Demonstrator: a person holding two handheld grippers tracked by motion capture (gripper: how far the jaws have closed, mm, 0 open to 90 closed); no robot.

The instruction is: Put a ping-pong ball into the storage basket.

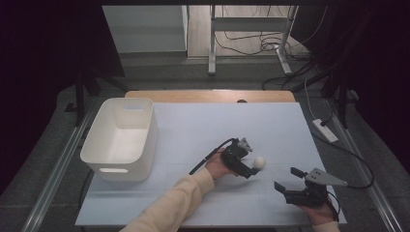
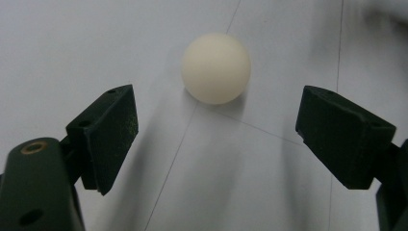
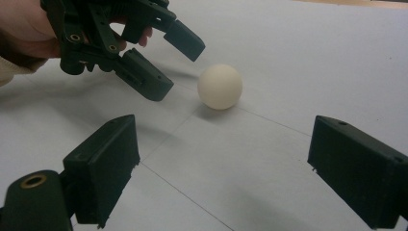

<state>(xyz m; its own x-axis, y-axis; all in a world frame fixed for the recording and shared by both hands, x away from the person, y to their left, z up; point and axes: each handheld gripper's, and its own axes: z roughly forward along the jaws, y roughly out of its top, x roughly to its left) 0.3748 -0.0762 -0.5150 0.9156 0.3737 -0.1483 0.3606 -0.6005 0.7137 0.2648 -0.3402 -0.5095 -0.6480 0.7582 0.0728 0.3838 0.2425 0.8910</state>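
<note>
We see white ball (image 1: pixel 260 162) resting on pale table sheet (image 1: pixel 203 130), just ahead of left gripper (image 1: pixel 252 166); jaws spread, ball beyond tips, untouched. Right gripper (image 1: pixel 288 180) near front edge, jaws spread, nothing between. White bin (image 1: pixel 121 137) far left.

A white bin (image 1: pixel 121 140) with handle slots stands at the left of the frame on a pale sheet (image 1: pixel 203 125). A white power strip (image 1: pixel 325 130) lies on the floor at right, and metal frame legs (image 1: pixel 212 43) rise at top centre.

1 ball (image 1: pixel 260 162), 1 white bin (image 1: pixel 121 138), 2 tools: left tool (image 1: pixel 253 169), right tool (image 1: pixel 287 179).
</note>
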